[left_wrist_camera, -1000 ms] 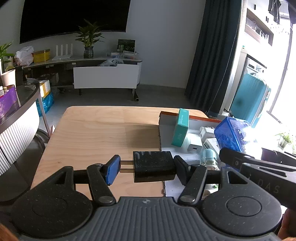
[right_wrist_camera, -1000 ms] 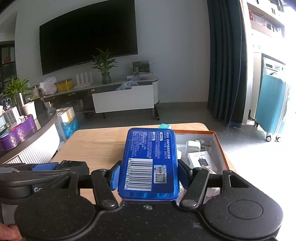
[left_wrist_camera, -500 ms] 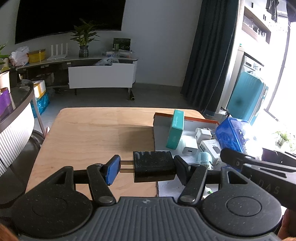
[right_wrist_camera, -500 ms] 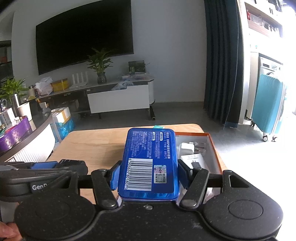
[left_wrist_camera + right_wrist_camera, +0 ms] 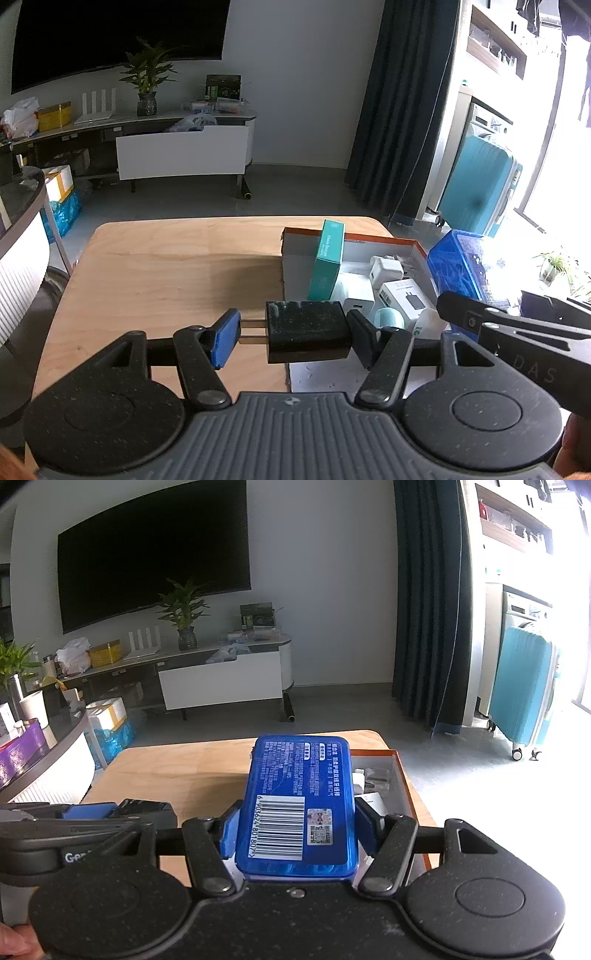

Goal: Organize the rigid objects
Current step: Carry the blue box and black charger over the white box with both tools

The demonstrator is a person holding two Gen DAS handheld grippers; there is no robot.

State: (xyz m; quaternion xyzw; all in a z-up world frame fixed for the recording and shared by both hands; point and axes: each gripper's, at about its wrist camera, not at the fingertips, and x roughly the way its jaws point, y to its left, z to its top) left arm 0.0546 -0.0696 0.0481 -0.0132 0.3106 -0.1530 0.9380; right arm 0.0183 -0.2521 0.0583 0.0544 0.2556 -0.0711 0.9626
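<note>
The left gripper [image 5: 293, 332] is clamped on a black plug adapter [image 5: 307, 331], its two metal prongs pressed against the blue pad of the left finger and its body against the right finger. The right gripper [image 5: 295, 827] is clenched on a blue tin [image 5: 299, 801], held flat between its fingers with the back face up. That face carries a white barcode label with digits too small to read in full, a small QR square beside it, and lines of white Chinese print further along. In the left wrist view the right gripper's arm shows the letters "DAS"; in the right wrist view the left gripper's arm shows "Gen".

Just ahead and to the right of the left gripper sits an open box [image 5: 388, 242] with an orange rim. Inside it stands a teal carton [image 5: 327, 266], upright against the left wall, with a white charger [image 5: 386, 271], a white packet printed with a charger picture [image 5: 406, 301] and a pale round item, partly hidden.

The box rests on a light wooden table [image 5: 166, 273]. Beyond are a grey floor, a white TV bench [image 5: 183, 153], a potted plant [image 5: 147, 79], a large dark screen, dark curtains and a teal suitcase [image 5: 478, 186].
</note>
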